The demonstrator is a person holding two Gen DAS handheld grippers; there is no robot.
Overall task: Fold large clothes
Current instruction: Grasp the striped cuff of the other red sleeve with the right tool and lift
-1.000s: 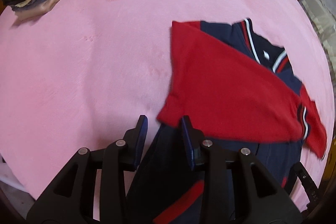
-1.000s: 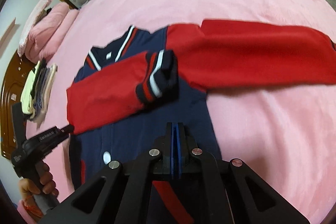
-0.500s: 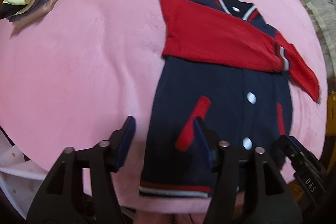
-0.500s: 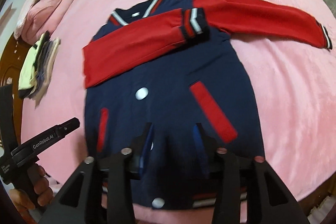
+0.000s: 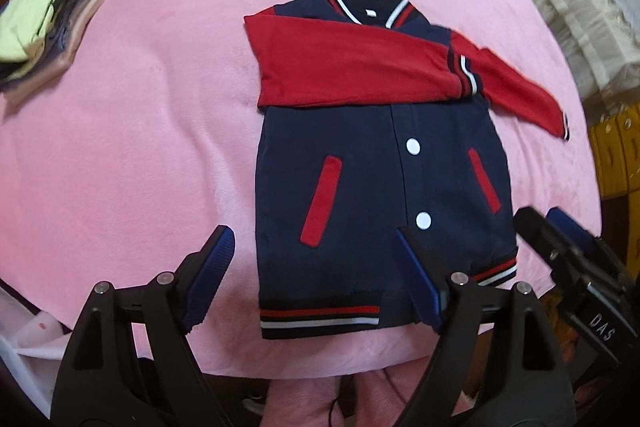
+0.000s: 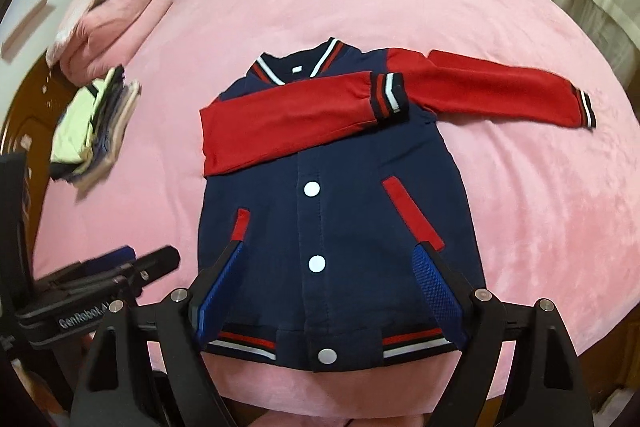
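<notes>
Since a second ago I see both tools pulled back and up; the whole jacket [image 6: 340, 219] now lies flat on the pink bed [image 6: 520, 227], one red sleeve folded across its chest. My left tool [image 5: 316, 279] and right tool [image 6: 332, 287] have just been opening and stand wide, holding nothing. Only the right view shows pillows [image 6: 108, 11] at 10 o'clock, beyond the folded clothes stack [image 6: 96, 131].

Both my grippers point steeply down; the left gripper [image 5: 316, 279] and right gripper [image 6: 330, 291] have just been opening, fingers spread wide, nothing between them.
</notes>
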